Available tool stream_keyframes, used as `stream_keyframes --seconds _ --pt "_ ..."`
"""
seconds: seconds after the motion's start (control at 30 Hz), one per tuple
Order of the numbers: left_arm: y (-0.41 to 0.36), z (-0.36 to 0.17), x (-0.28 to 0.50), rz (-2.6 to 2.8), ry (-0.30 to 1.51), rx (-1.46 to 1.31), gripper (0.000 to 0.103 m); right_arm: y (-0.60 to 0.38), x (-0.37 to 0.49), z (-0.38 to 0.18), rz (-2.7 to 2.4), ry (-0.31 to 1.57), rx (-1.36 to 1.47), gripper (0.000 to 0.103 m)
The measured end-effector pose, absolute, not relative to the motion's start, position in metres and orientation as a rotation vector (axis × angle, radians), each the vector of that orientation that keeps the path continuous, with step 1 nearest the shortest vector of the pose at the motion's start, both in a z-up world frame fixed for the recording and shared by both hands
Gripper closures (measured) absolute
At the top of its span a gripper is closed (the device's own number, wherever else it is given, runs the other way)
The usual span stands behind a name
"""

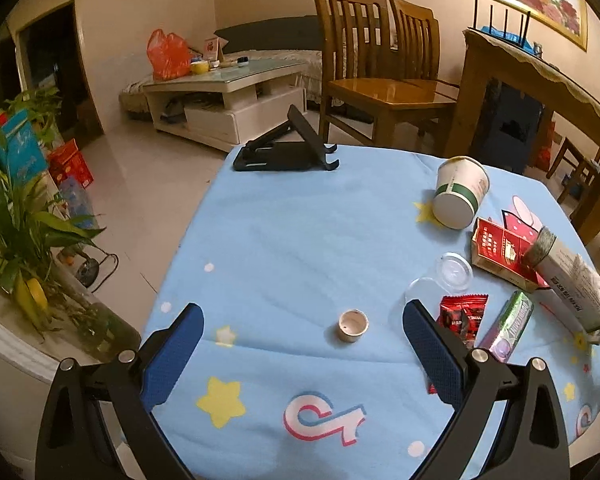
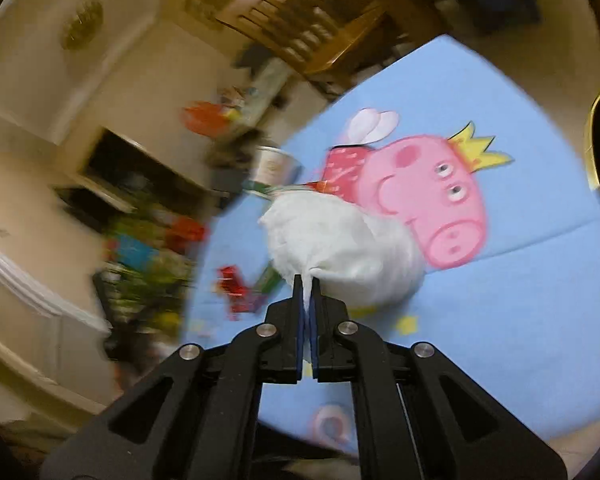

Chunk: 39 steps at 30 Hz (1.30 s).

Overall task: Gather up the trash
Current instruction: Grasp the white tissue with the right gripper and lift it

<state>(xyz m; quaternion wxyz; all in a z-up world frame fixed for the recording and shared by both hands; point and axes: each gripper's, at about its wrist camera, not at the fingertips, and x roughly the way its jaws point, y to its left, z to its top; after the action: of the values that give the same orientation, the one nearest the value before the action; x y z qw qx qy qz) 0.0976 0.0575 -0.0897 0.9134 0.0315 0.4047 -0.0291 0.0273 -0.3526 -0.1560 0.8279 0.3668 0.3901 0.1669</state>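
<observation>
My left gripper (image 1: 302, 322) is open and empty above the blue tablecloth (image 1: 284, 240), with a small beige cap (image 1: 353, 325) lying between its fingers. To the right lie a tipped paper cup (image 1: 460, 192), a red cigarette pack (image 1: 500, 254), a clear plastic lid (image 1: 454, 271), a red snack wrapper (image 1: 462, 318), a green gum pack (image 1: 508, 326) and a long white box (image 1: 576, 288). My right gripper (image 2: 307, 280) is shut on a crumpled white tissue (image 2: 340, 240) and holds it above the cloth; this view is blurred.
A black phone stand (image 1: 288, 152) sits at the table's far edge. Wooden chairs (image 1: 372, 72) and a wooden table (image 1: 540, 92) stand behind. A potted plant (image 1: 24, 232) is at the left. A Peppa Pig print (image 2: 432, 196) marks the cloth.
</observation>
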Motion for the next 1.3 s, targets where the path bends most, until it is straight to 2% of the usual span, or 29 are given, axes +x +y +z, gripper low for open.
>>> stream_keyframes --seconds 0.03,0.07,0.1,0.17,0.37,0.47,0.6,0.63,0.67,0.7,0.73,0.77,0.83,0.87,1.17,1.3 --pt "0.055 -0.089 0.097 -0.063 0.837 0.067 0.007 -0.355 0.03 -0.162 0.331 0.857 0.777 0.094" --pt "0.053 -0.089 0.097 -0.066 0.838 0.069 0.007 -0.358 0.03 -0.164 0.309 0.866 0.775 0.082" --pt "0.051 -0.088 0.096 -0.067 0.837 0.072 0.007 -0.359 0.028 -0.164 0.279 0.877 0.754 0.051" --pt "0.047 -0.086 0.094 -0.064 0.83 0.087 0.007 -0.357 0.023 -0.155 0.193 0.852 0.657 0.027" --pt "0.044 -0.09 0.095 -0.077 0.853 0.082 0.007 -0.358 0.015 -0.133 -0.017 0.82 0.402 0.027" --pt "0.042 -0.088 0.092 -0.083 0.842 0.092 0.007 -0.372 0.017 -0.127 -0.038 0.802 0.388 0.028" --pt "0.031 -0.086 0.089 -0.104 0.842 0.107 0.007 -0.381 0.055 -0.128 -0.06 0.814 0.309 0.022" --pt "0.029 -0.085 0.088 -0.107 0.844 0.107 0.007 -0.386 0.071 -0.138 -0.081 0.857 0.299 0.022" --pt "0.028 -0.084 0.087 -0.109 0.844 0.107 0.007 -0.391 0.084 -0.149 -0.082 0.905 0.325 0.028" --pt "0.028 -0.082 0.087 -0.107 0.841 0.108 0.007 -0.393 0.092 -0.159 -0.04 0.947 0.368 0.045" --pt "0.028 -0.08 0.086 -0.099 0.834 0.114 0.007 -0.39 0.097 -0.167 -0.008 0.983 0.376 0.056" --pt "0.029 -0.08 0.086 -0.087 0.828 0.123 0.007 -0.38 0.098 -0.169 -0.032 0.996 0.296 0.06" --pt "0.033 -0.079 0.09 -0.053 0.823 0.132 0.007 -0.359 0.096 -0.167 -0.12 1.012 0.103 0.079" --pt "0.037 -0.079 0.094 -0.041 0.829 0.125 0.007 -0.362 0.092 -0.165 -0.085 1.0 0.162 0.101" --pt "0.052 -0.078 0.113 0.023 0.838 0.102 0.007 -0.433 0.025 -0.113 0.198 0.562 0.675 0.102" --pt "0.028 -0.087 0.117 -0.067 0.876 0.084 0.007 -0.443 0.035 -0.124 0.27 0.595 0.771 0.102"
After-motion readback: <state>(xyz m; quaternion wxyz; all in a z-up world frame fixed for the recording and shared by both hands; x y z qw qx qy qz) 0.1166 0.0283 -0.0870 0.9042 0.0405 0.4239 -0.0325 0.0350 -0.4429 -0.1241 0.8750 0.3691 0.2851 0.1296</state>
